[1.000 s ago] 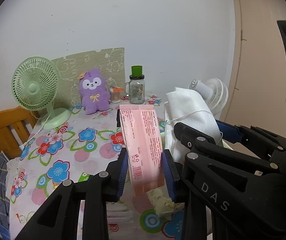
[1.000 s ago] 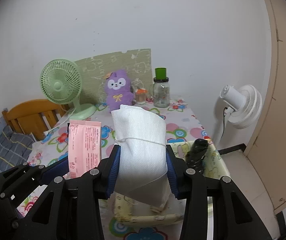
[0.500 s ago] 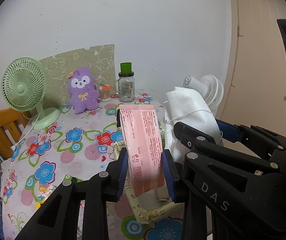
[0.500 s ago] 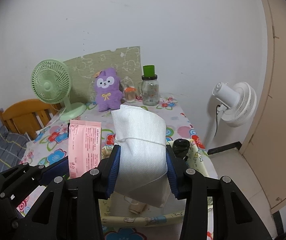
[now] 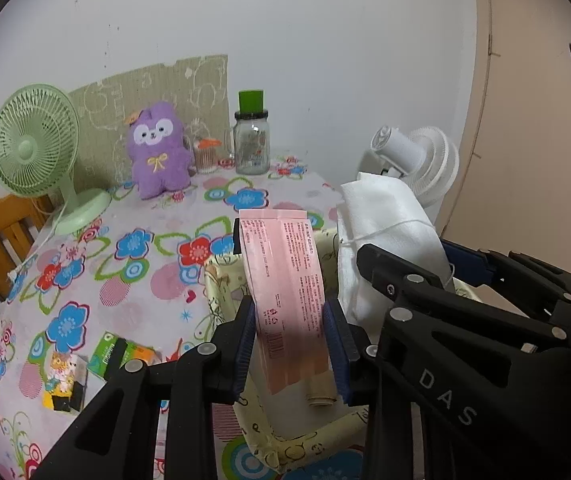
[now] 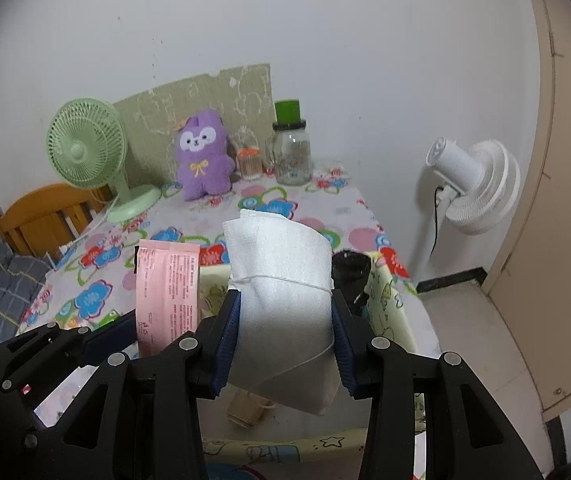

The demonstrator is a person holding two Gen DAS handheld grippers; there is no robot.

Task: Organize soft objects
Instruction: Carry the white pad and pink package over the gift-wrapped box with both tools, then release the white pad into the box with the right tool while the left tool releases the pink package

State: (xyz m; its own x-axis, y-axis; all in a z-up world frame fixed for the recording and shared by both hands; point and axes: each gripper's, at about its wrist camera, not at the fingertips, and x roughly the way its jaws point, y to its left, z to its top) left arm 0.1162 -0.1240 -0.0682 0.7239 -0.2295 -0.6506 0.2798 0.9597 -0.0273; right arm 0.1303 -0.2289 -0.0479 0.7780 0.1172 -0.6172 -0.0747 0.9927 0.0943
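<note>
Left gripper (image 5: 289, 344) clamping one pink packet (image 5: 285, 288) upright, jaws narrowed to its width | hovering over one yellow fabric bin (image 5: 221, 292) on floral table (image 5: 133, 280) | right gripper (image 6: 285, 340) squeezing one white string-tied bundle (image 6: 281, 276) above same bin | standing behind: two fans, one purple plush (image 5: 157, 148), one jar (image 5: 251, 144).

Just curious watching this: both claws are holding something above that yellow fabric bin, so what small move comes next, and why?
Probably lower both and let go: the left gripper clamps the pink packet, the right gripper the white bundle, both over the yellow bin.
</note>
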